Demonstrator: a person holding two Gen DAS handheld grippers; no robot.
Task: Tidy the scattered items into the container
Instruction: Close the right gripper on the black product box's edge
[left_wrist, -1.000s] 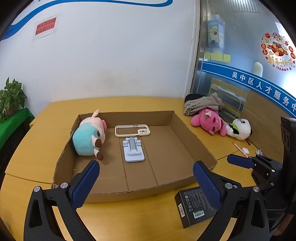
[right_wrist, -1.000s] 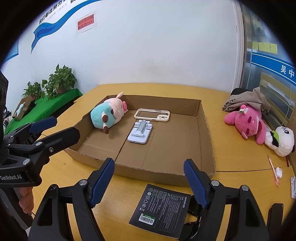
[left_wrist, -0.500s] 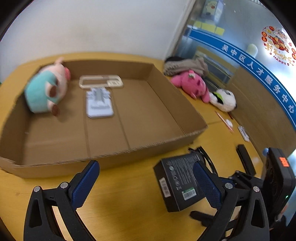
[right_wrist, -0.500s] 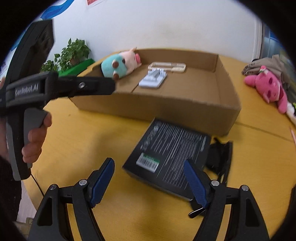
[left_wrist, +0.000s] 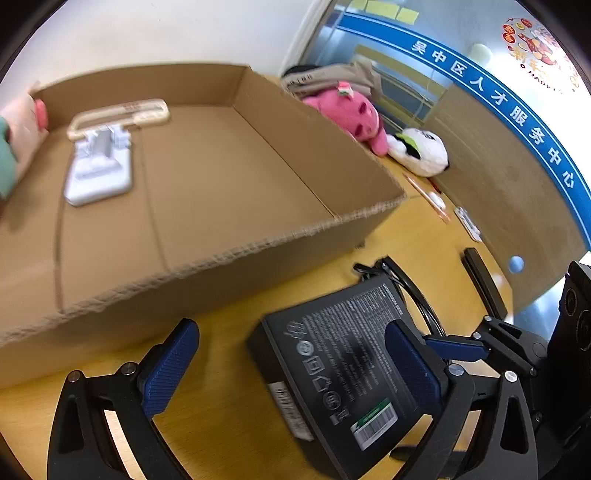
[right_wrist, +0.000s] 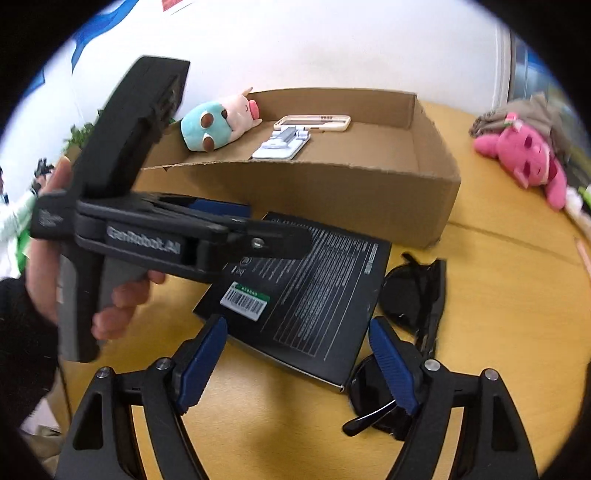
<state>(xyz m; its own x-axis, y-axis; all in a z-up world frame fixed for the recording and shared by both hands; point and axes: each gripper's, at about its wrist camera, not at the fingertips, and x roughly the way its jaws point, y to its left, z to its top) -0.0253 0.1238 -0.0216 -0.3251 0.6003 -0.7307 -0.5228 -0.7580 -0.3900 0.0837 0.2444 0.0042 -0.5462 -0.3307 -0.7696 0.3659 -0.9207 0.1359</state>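
Note:
A flat black box (left_wrist: 332, 354) (right_wrist: 306, 284) with white print and a barcode label lies on the yellow table in front of the cardboard box (left_wrist: 221, 254) (right_wrist: 332, 192). It rests partly on black sunglasses (right_wrist: 417, 295). My left gripper (left_wrist: 291, 365) is open, low over the black box, its right finger over the box top. My right gripper (right_wrist: 297, 363) is open, just short of the box's near edge. The left gripper's body (right_wrist: 166, 236) crosses the right wrist view.
In the cardboard box lie a teal-and-pink plush (right_wrist: 218, 123), a white phone stand (left_wrist: 99, 166) and a cream phone case (left_wrist: 122, 112). On the table to the right lie a pink plush (left_wrist: 351, 114), a panda plush (left_wrist: 421, 151), a pencil (left_wrist: 424, 195) and a folded cloth (left_wrist: 332, 75).
Both grippers have dropped and closed in on the black box from either side. The box now fills the lower part of both views. Both stay open.

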